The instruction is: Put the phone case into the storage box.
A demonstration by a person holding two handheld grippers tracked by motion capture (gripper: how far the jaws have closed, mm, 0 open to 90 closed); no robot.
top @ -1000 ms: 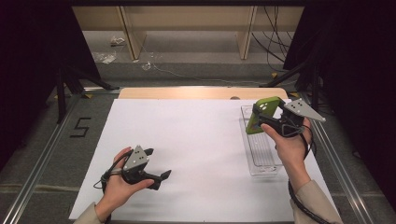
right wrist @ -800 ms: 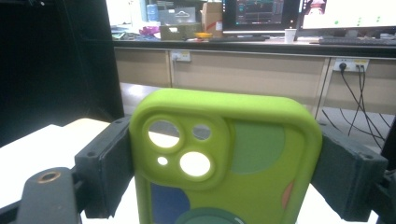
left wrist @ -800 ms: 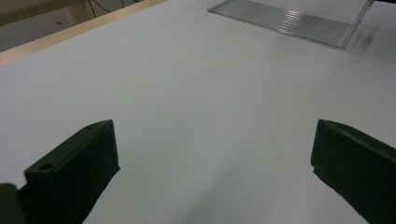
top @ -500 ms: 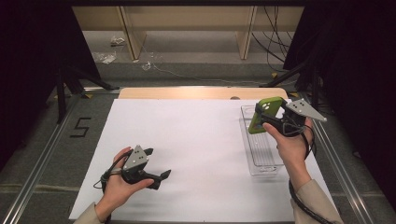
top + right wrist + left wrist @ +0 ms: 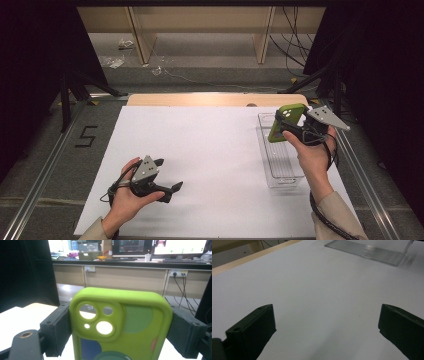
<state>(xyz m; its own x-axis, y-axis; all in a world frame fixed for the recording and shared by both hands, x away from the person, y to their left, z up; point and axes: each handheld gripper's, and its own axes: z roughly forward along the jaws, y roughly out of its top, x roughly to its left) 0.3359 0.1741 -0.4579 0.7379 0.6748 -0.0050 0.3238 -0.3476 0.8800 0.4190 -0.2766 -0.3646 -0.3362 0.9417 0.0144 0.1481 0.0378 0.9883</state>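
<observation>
A lime-green phone case (image 5: 286,121) with camera cut-outs is held in the air above the far end of a clear plastic tray (image 5: 280,165). My right gripper (image 5: 289,126) is shut on it. In the right gripper view both jaws press the sides of the phone case (image 5: 120,330), whose back faces the camera. My left gripper (image 5: 167,177) rests low over the white table sheet (image 5: 200,150) at the near left, open with nothing between its jaws. In the left gripper view its fingers (image 5: 252,332) stand wide apart over bare white sheet, with the tray (image 5: 367,251) far ahead.
The tray lies lengthwise near the sheet's right edge, beside a metal rail (image 5: 365,185). A wooden board edge (image 5: 200,99) runs along the far side of the table. Cables and small debris (image 5: 120,55) lie on the floor beyond.
</observation>
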